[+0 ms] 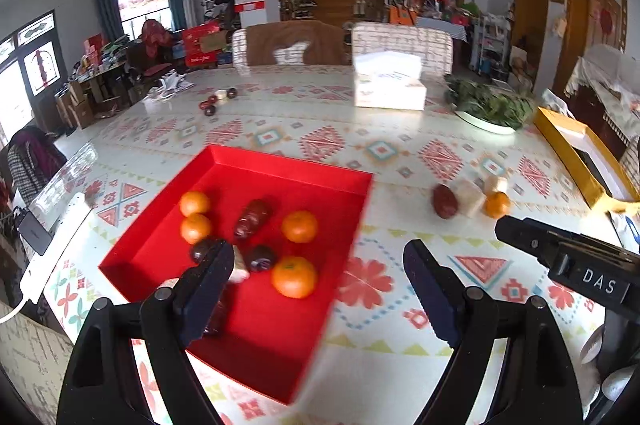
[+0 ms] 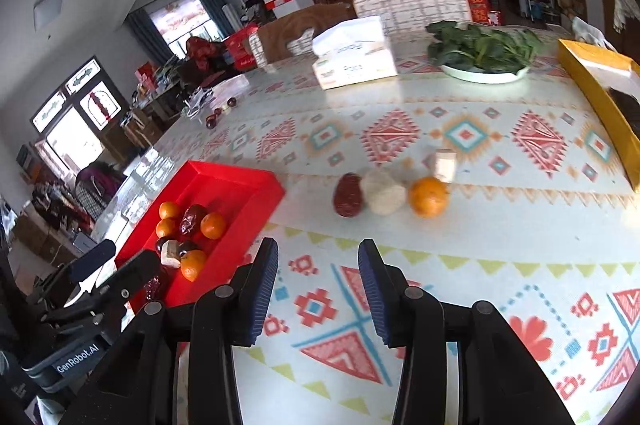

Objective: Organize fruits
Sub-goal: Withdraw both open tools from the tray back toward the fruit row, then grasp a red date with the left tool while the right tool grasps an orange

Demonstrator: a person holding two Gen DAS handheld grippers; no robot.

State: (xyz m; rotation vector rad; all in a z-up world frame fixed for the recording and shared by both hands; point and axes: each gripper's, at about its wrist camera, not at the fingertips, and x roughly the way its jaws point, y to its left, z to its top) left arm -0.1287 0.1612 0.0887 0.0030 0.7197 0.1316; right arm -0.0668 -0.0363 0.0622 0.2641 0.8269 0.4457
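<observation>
A red tray [image 1: 280, 165] [image 2: 240, 181] on the patterned table holds several oranges [image 1: 294, 276], dark red dates [image 1: 252, 219] and a pale wrapped snack. My left gripper [image 1: 320, 277] is open and empty, its left finger over the tray's near part. On the table right of the tray lie a red date [image 2: 348, 195], a pale rice-cake snack [image 2: 384, 192], an orange [image 2: 428, 196] and a small pale cube [image 2: 445, 163]; they also show in the left wrist view [image 1: 444, 201]. My right gripper [image 2: 318, 277] is open and empty, short of them.
A tissue box [image 2: 356, 59], a plate of green leaves [image 2: 482, 45] and a yellow box [image 2: 600, 85] stand farther back. A few dates [image 1: 218, 101] lie at the far left. Chairs stand behind the table. A white power strip [image 1: 52, 249] lies at the left edge.
</observation>
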